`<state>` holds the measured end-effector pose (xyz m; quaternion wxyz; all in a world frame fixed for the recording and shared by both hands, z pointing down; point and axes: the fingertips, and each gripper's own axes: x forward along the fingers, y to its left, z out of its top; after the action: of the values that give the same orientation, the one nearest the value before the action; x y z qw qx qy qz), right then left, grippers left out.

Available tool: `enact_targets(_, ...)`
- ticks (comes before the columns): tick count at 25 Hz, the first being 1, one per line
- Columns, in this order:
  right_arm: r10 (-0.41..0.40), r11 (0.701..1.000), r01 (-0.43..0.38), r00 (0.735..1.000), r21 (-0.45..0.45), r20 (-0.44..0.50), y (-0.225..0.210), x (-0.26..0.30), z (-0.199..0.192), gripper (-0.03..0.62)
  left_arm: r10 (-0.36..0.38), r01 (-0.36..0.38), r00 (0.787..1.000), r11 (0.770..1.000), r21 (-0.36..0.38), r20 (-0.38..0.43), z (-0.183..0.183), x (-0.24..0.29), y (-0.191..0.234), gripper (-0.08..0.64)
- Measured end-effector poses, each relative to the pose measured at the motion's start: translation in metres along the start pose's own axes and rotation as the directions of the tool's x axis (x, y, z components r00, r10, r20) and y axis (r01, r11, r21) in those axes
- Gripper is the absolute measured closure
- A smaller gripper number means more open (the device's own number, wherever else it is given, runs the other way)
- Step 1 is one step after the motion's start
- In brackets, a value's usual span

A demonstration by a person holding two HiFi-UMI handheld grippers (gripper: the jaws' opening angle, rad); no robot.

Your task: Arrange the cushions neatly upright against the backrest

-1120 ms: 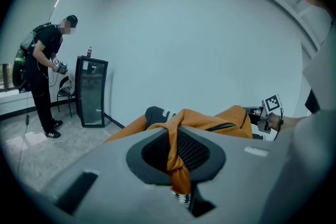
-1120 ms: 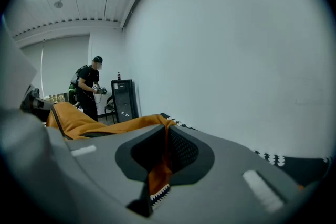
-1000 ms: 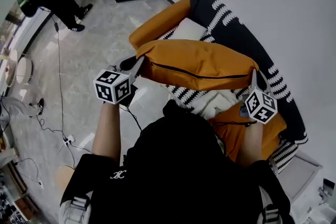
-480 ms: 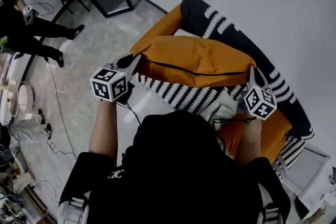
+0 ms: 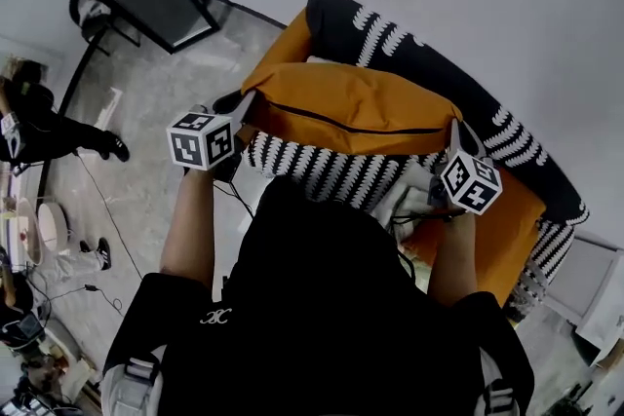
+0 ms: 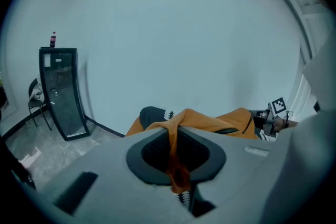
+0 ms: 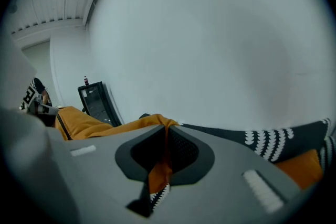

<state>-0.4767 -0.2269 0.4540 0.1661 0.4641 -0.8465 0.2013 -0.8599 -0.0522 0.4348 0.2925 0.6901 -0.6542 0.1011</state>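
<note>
- Two corners of one long, plump orange fabric cushion [image 5: 361, 107] with a black zip along its side are pinched, one by each tool. The left gripper [image 5: 247, 108] has its jaws almost together on the cloth of the left corner. The right gripper [image 5: 456, 133] is clamped the same way on the right corner.
- Each gripper view shows a fold of orange cloth running down between the narrow jaws, so both holds look secure.
- The orange fabric cushion hangs lengthwise in the air above the black-and-white patterned seat [image 5: 322, 175]. It is in front of the curved black sofa backrest with white markings [image 5: 439, 63] and does not yet rest against it.
- A second orange cushion [image 5: 507, 234] lies at the right end of the seat, below the right gripper. Whether it leans on the backrest cannot be told from here.
- The task looks to be in its middle: the cushion is lifted and level, but standing it upright against the backrest and letting go remain to be done. The other cushion may also need straightening.
- No brand or wording can be read. The cubes carry only square markers. A small white emblem on the person's black top [image 5: 216, 316] is too small to make out. So is the label of the small bottle [image 6: 52, 39] on the tall black glass-fronted cabinet [image 6: 60, 92].
</note>
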Motion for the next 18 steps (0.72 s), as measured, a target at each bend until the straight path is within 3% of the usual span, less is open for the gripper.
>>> enact_targets(4,-0.1,0.992,0.102,0.995,0.071,-0.029,-0.014,0.0,-0.021,0.566,-0.087,0.09,0.993,0.995,0.033,-0.085,0.005,0.045,0.007,0.531)
enact_targets(9,-0.192,0.973,0.2,0.978,0.119,-0.078,-0.017,0.028,-0.032,0.566,-0.129,0.141,0.978,0.988,0.063,-0.167,0.017,0.097,0.033,0.531)
enact_targets(18,-0.336,0.9,0.37,0.926,0.229,-0.175,-0.032,0.055,-0.065,0.566,-0.221,0.263,0.923,0.96,0.098,-0.315,0.022,0.177,0.051,0.531)
